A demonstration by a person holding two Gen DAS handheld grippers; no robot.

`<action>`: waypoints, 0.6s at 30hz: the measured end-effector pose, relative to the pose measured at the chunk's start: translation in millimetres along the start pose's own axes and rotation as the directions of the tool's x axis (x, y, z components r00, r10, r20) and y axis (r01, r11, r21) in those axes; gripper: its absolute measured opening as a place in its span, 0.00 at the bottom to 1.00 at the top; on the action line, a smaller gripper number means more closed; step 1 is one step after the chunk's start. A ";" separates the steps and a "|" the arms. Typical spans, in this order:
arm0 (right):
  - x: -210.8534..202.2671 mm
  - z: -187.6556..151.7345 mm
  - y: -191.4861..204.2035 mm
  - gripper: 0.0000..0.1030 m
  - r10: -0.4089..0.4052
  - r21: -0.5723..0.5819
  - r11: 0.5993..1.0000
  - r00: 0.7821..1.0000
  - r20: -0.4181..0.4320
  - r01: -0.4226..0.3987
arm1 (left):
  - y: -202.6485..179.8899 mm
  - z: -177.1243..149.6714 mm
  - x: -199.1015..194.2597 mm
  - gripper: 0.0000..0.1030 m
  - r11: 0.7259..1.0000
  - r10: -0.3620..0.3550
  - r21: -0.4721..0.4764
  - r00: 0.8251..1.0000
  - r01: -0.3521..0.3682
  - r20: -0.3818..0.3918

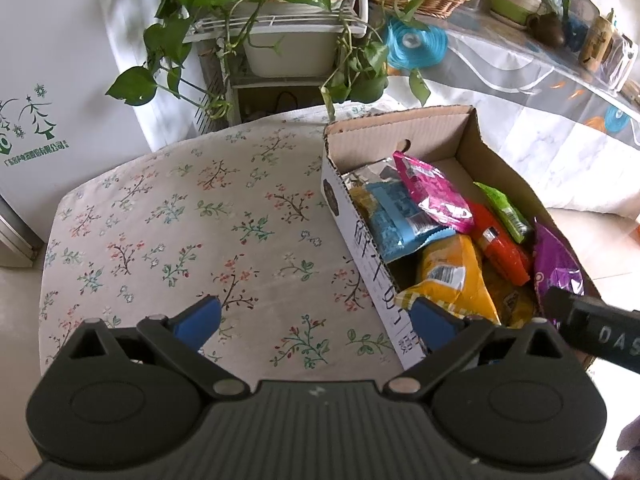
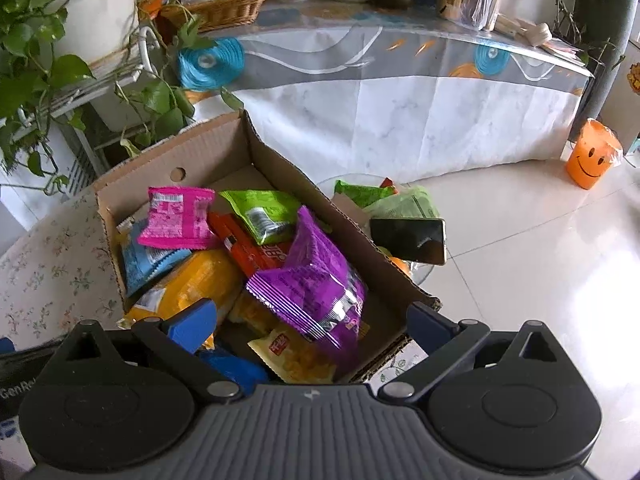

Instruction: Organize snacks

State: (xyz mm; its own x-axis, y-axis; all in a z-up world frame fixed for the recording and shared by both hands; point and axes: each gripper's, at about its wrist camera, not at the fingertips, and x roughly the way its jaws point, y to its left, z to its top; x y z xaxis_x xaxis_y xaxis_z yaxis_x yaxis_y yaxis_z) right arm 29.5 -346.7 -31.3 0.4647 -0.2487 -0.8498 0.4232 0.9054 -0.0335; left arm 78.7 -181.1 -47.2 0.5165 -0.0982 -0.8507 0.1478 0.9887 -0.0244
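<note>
A cardboard box (image 1: 436,128) stands on the floral-cloth table (image 1: 180,216) and holds several snack packets: pink (image 1: 432,192), blue (image 1: 396,220), yellow (image 1: 452,276), red (image 1: 500,248), green (image 1: 506,210) and purple (image 1: 558,276). My left gripper (image 1: 316,314) is open and empty, straddling the box's near left wall. In the right wrist view the box (image 2: 208,148) lies below my right gripper (image 2: 312,320), which is open and empty over the purple packet (image 2: 316,284), near the pink (image 2: 176,218), green (image 2: 264,210), red (image 2: 248,248) and yellow (image 2: 192,288) packets.
A glass bowl (image 2: 420,272) right of the box holds green packets (image 2: 404,202) and a phone (image 2: 408,240). Potted vines (image 1: 256,12) on a white rack stand behind the table. A cloth-covered table (image 2: 400,92) lies beyond. An orange smiley cup (image 2: 592,156) sits on the tiled floor.
</note>
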 end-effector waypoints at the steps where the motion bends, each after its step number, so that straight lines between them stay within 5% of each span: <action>1: 0.5 -0.2 0.3 1.00 -0.003 -0.005 1.000 1.000 -0.003 0.003 | -0.1 0.1 0.6 0.98 1.000 0.000 -0.001 1.000 0.000 -0.003; 18: 5.2 -1.1 5.6 1.00 -0.036 -0.053 0.998 0.999 -0.021 0.035 | -3.5 2.7 0.1 0.98 0.999 0.027 0.025 1.000 -0.027 0.003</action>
State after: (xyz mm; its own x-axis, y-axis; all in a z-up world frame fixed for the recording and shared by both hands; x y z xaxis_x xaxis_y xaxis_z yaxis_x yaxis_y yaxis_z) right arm 33.4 -342.6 -36.5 0.4325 -0.2739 -0.8590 0.3976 0.9130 -0.0909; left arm 80.4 -184.9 -45.8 0.5232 -0.0719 -0.8492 0.1545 0.9879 0.0115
